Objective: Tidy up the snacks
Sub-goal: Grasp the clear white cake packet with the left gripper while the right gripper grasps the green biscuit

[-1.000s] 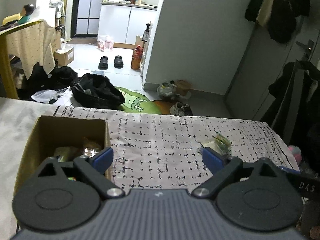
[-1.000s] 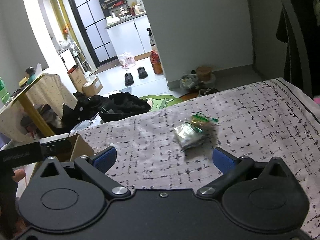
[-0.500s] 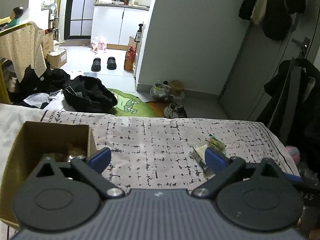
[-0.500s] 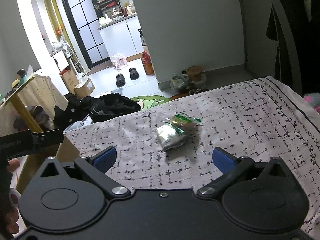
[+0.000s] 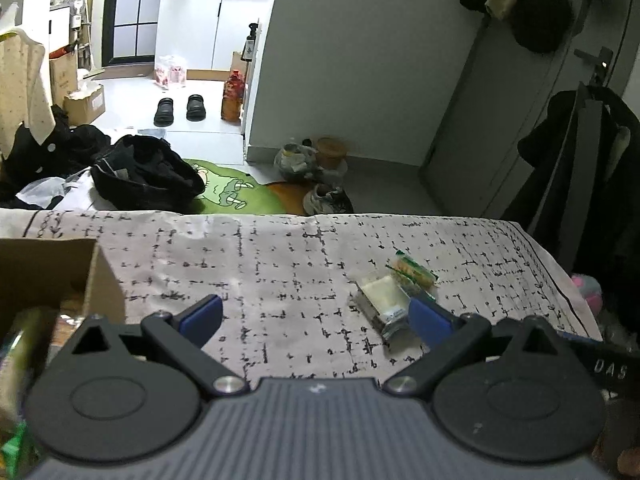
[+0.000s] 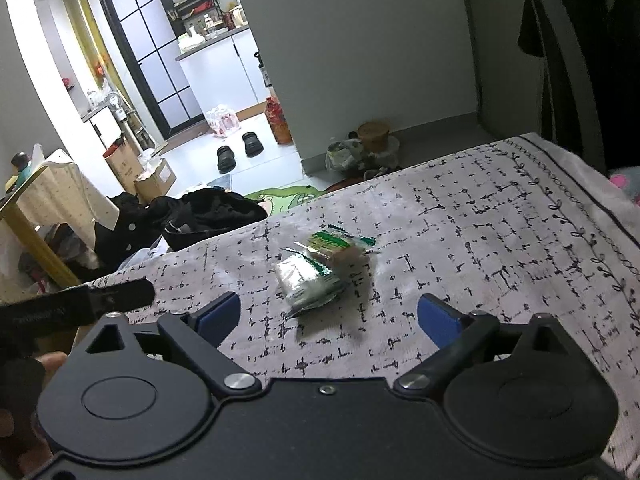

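Observation:
Two snack packets lie together on the patterned cloth: a silvery white packet (image 5: 385,300) (image 6: 306,280) and a green-and-yellow packet (image 5: 414,270) (image 6: 340,244) just behind it. My left gripper (image 5: 316,316) is open and empty, with its right finger beside the white packet. My right gripper (image 6: 328,316) is open and empty, with both packets just ahead between its fingers. A cardboard box (image 5: 102,276) holding several snacks stands at the left of the left wrist view.
The cloth-covered surface (image 5: 280,264) ends at a far edge, with a floor beyond holding a black bag (image 5: 146,174), a green mat (image 5: 224,192) and shoes (image 5: 180,108). Coats (image 5: 576,172) hang at the right. The left gripper's body (image 6: 72,306) shows in the right wrist view.
My left gripper has swung right, away from the box and toward the packets. My right gripper has moved closer to the packets, which now sit more centred between its fingers.

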{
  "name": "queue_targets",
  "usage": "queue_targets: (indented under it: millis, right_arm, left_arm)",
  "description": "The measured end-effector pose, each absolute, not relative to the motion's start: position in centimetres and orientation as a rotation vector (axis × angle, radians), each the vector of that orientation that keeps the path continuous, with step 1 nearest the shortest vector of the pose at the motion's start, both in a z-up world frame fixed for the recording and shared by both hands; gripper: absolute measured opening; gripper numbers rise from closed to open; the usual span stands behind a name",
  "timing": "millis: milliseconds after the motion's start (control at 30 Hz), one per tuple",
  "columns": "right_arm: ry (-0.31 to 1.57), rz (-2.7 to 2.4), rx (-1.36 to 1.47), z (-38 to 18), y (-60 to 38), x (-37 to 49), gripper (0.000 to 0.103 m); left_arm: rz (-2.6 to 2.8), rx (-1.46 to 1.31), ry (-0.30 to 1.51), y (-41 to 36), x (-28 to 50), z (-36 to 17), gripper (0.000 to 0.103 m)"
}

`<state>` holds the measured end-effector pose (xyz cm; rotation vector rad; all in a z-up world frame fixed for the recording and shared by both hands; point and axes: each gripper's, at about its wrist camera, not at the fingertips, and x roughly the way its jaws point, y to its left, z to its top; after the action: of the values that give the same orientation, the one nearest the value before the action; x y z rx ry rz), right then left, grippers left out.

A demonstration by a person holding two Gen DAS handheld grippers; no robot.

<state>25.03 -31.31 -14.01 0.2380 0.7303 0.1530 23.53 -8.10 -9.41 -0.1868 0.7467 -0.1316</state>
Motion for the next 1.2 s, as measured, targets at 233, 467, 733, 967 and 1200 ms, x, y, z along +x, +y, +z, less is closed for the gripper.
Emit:
queue_targets:
  millis: [233, 467, 733, 967, 1200]
  right_arm:
    - [0.748, 0.181, 0.245, -15.0, -31.5, 28.4, 0.091]
    - [0.780, 0.162, 0.310, -16.2, -30.8, 32.2, 0.091]
    - [0.824, 0.083, 0.324, -18.8, -29.4, 36.1, 0.091]
    - [0.868, 0.054, 0.315, -20.7, -28.5, 38.1, 0.091]
    - [0.904, 0.025, 0.256, -21.1, -29.0, 38.3, 0.064]
  left_arm:
    - [-0.132, -0.201, 0.767, -8.8, 25.9, -11.3, 0.097]
    - [-0.091, -0.217, 0.788, -8.6, 28.2, -12.3, 0.097]
    - [-0.037, -0.223, 0.804, -8.1, 29.6, -13.7, 0.096]
    - [-0.026, -0.235, 0.827, -7.9, 30.8, -14.9, 0.095]
    - [-0.039, -0.230, 0.839, -8.6, 32.0, -15.5, 0.095]
